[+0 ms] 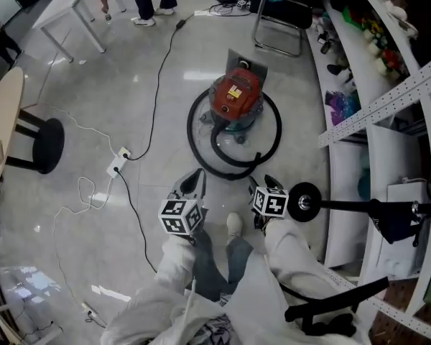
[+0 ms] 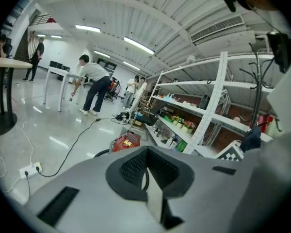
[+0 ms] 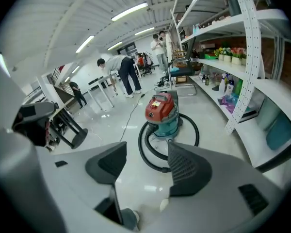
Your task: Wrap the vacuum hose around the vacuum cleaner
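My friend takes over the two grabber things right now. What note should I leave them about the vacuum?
Left gripper: shut, empty.
Right gripper: open, empty.
Both are held short of the vacuum cleaner, which stands on the floor ahead.
Done: the hose lies in a loose ring round it, and neither gripper touches it.
Left: probably only to check the loop, or snug it closer.

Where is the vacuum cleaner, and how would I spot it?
Look at the shiny floor beside the long white shelves, in front of the black chair. The vacuum cleaner sits there, a round tub with a red top. It is the only thing with a thick black hose looped around it.
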Demonstrator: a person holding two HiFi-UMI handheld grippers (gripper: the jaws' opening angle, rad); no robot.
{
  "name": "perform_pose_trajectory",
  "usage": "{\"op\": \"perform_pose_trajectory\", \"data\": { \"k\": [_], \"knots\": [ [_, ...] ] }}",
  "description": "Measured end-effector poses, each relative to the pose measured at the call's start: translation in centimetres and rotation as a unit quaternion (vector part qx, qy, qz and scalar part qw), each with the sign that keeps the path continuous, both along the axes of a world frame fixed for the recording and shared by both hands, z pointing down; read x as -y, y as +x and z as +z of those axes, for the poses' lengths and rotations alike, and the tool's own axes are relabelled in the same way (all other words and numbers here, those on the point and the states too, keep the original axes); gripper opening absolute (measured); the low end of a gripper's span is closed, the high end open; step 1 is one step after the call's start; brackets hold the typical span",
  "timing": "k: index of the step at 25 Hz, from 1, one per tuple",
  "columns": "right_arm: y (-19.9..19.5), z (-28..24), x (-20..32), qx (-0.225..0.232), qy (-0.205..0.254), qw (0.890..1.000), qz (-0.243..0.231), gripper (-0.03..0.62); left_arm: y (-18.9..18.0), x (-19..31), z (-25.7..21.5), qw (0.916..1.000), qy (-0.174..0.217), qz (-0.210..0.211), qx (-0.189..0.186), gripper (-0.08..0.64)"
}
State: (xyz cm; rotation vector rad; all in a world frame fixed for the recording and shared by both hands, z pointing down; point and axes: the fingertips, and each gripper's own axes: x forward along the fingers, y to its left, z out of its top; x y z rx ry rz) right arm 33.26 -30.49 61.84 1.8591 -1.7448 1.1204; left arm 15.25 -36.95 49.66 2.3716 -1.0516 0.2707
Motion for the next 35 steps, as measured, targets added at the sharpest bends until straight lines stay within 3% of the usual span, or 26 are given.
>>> {"op": "perform_pose_trajectory", "data": {
  "k": [7,13,18,19,21,22,25,31,35],
  "knots": [
    [-10.7,-7.7,-5.7,-0.011,0.071,0.996,0.046,0.279,-8.2,-7.3,-5.2,0.9983,0.016,0.052,0.022,-0.003],
    [-16.9,-11.4,-14.3,-0.019,0.083,0.993,0.081,0.279,-12.6,-16.0,-7.7,0.9959,0.006,0.090,0.010,-0.003],
    [-17.7,-15.7,-17.4,-0.078,0.097,0.989,0.083,0.256,-13.4,-19.3,-9.0,0.9959,0.008,0.085,0.030,-0.003],
    [-17.5,-16.2,-18.6,-0.091,0.092,0.987,0.091,0.229,-13.2,-20.3,-9.2,0.9956,0.008,0.085,0.037,-0.002],
    [-16.7,-17.2,-20.8,-0.110,0.086,0.983,0.116,0.081,-12.7,-22.5,-10.0,0.9948,0.015,0.090,0.047,-0.003],
    [-16.4,-17.7,-21.5,-0.113,0.089,0.982,0.124,0.040,-12.4,-23.3,-10.6,0.9944,0.021,0.092,0.048,-0.002],
    [-17.0,-18.0,-23.3,-0.102,0.093,0.982,0.127,0.035,-12.4,-25.9,-12.0,0.9929,0.038,0.099,0.054,-0.003],
    [-18.9,-18.6,-26.5,-0.065,0.099,0.982,0.145,0.031,-13.5,-29.9,-11.7,0.9931,0.024,0.098,0.061,-0.003],
    [-18.4,-20.6,-26.7,-0.086,0.109,0.980,0.142,0.031,-13.0,-29.9,-12.7,0.9928,0.027,0.098,0.062,-0.002]
  ]
}}
